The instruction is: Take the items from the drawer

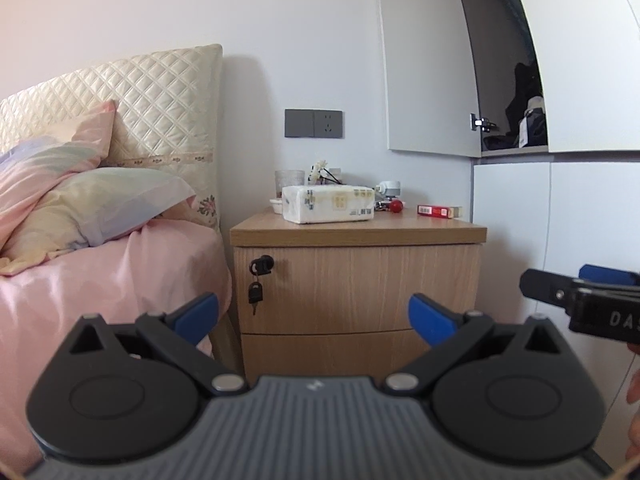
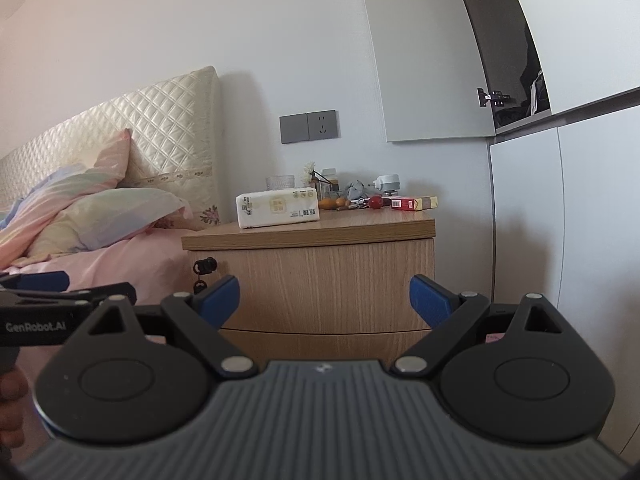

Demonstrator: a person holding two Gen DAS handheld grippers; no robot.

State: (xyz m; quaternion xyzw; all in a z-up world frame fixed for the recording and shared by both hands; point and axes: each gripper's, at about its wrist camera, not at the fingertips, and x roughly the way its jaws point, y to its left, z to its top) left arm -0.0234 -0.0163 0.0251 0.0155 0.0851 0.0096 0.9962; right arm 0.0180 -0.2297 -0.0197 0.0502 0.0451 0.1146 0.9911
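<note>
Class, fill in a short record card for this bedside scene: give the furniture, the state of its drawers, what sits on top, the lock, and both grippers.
furniture: wooden nightstand beside the bed
drawers: upper drawer and lower drawer both closed
lock: key hanging from the upper drawer's lock
on top: tissue pack, red box, glass, small clutter
left gripper: jaws open, holding nothing, short of the nightstand
right gripper: jaws open, holding nothing
task progress: nothing taken out yet

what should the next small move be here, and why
Probably bring the left gripper forward to the top drawer of the nightstand. Both drawers look shut, both grippers' jaws are open and empty, well short of the front, so nothing inside can be reached yet.
</note>
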